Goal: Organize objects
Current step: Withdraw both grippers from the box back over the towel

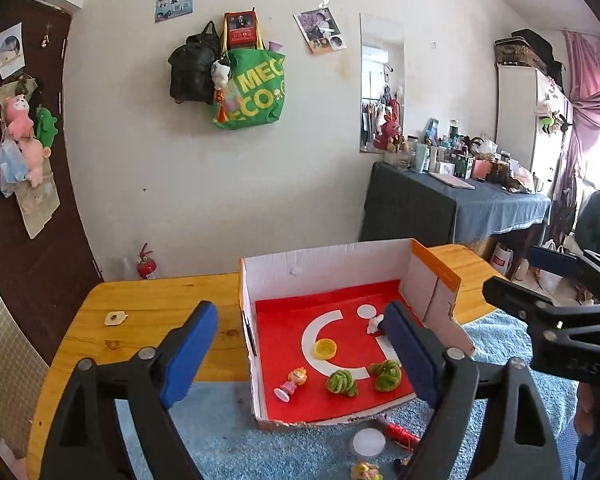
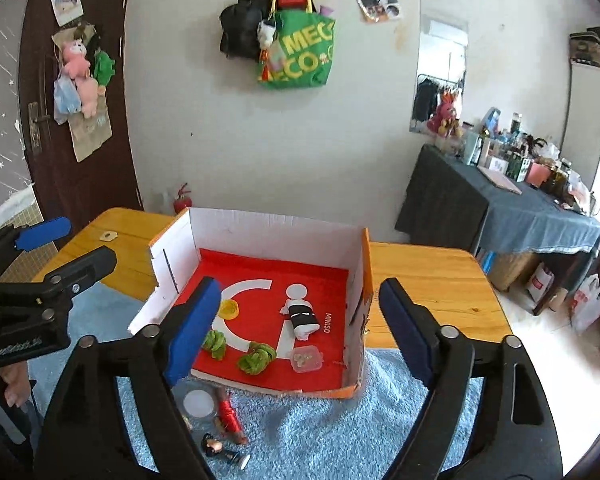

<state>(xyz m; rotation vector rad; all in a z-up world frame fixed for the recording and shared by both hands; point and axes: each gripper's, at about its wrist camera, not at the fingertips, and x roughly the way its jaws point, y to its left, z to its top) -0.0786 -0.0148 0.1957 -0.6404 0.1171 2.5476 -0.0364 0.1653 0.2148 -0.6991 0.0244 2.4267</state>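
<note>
My left gripper (image 1: 300, 354) hangs above the near edge of the open cardboard box with white walls and a red floor (image 1: 324, 264); its blue-padded jaws stand wide apart with nothing between the pads. My right gripper (image 2: 300, 330) hovers over the same box (image 2: 276, 228), jaws likewise spread and empty.

The box rests partly on the yellow wooden table (image 1: 148, 308) and partly on the blue fleecy mat (image 2: 320, 432). On its red floor lie:
- a small yellow round cap (image 1: 325, 348);
- two green knotted yarn balls (image 1: 342, 382) (image 1: 386, 374), side by side near the front wall;
- a small cartoon figurine with an orange head and pink dress (image 1: 294, 382), tipped on its side;
- a white-and-black rolled bundle (image 2: 302, 314);
- a clear plastic lidded tub (image 2: 307, 358), just beside the right-hand yarn ball.

Outside the box, on the mat before its front wall:
- a white round disc (image 2: 199, 402);
- a spool of red thread (image 2: 229, 414), touching or nearly touching the disc;
- a dark-haired figurine (image 2: 220, 450), lying flat;
- what looks like a yellowish figurine (image 1: 366, 472), cut off by the frame edge.
</note>
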